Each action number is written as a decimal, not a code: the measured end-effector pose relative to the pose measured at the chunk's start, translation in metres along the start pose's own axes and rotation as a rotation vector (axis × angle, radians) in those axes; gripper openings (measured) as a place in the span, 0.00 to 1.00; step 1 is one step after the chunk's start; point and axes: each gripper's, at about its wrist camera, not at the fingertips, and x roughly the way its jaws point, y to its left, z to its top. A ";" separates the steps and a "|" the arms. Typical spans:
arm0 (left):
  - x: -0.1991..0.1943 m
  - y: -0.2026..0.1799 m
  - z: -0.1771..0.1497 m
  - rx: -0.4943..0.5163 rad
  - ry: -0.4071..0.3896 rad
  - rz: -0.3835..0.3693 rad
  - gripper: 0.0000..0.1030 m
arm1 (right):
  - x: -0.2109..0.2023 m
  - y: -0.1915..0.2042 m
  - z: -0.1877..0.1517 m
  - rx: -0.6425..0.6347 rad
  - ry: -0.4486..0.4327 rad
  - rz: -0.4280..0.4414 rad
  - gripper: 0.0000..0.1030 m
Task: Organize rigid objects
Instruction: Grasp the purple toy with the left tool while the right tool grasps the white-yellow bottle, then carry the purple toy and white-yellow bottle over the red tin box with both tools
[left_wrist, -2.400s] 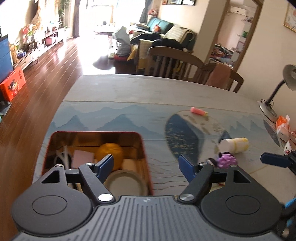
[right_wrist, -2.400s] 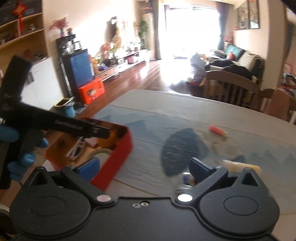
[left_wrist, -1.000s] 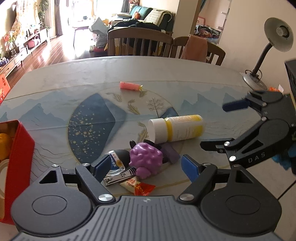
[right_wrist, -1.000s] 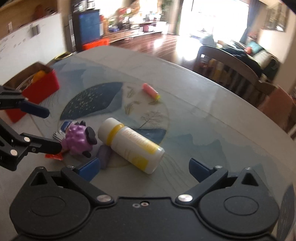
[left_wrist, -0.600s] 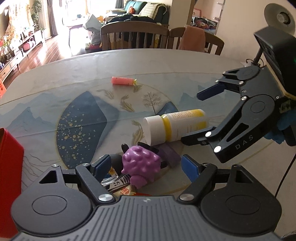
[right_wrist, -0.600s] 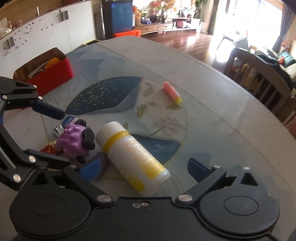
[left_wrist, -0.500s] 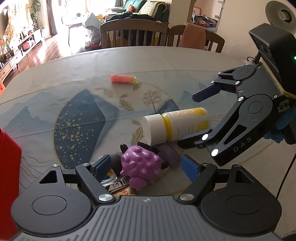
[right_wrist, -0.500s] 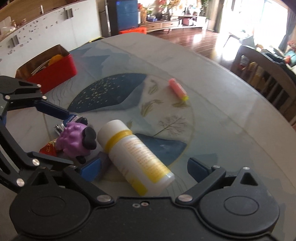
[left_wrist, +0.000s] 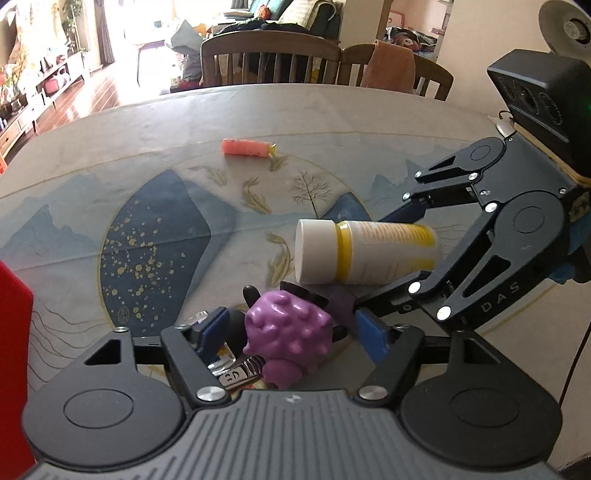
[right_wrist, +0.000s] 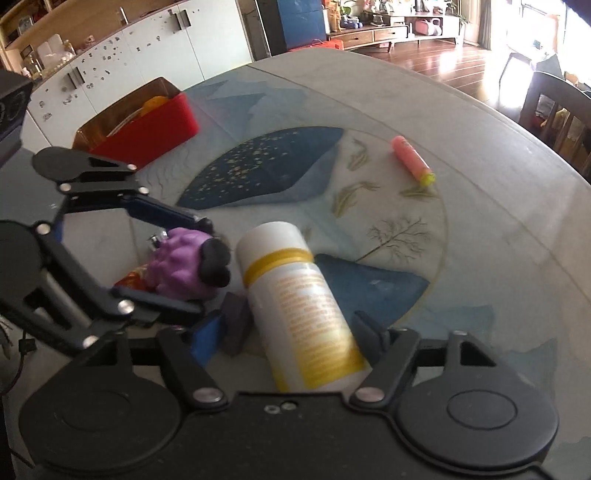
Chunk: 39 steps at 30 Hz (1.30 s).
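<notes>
1. The left claw (left_wrist: 291, 332) is open around the purple toy (left_wrist: 288, 334) on the worktop (left_wrist: 147, 122).
2. The right claw (right_wrist: 295, 332) is open, straddling the lying white bottle (right_wrist: 295, 302).
3. A red box (right_wrist: 147, 122) sits well apart.

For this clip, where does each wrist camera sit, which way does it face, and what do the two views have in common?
Left wrist: on the left gripper, low over the table, facing the chairs; its open fingers flank the purple toy; the right gripper enters from the right.
Right wrist: on the right gripper, facing the red box and cabinets; its fingers straddle the white bottle; the left gripper enters from the left.
Shared: toy, bottle, pink tube, table.
</notes>
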 end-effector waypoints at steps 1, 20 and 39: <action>0.000 0.000 0.000 0.003 -0.001 -0.003 0.65 | -0.001 0.000 -0.001 0.013 -0.007 0.008 0.58; -0.007 0.001 -0.002 0.018 0.022 -0.003 0.49 | -0.027 0.034 -0.033 0.412 -0.172 -0.211 0.42; -0.071 0.040 -0.015 -0.132 -0.001 -0.050 0.49 | -0.065 0.127 -0.017 0.504 -0.254 -0.383 0.42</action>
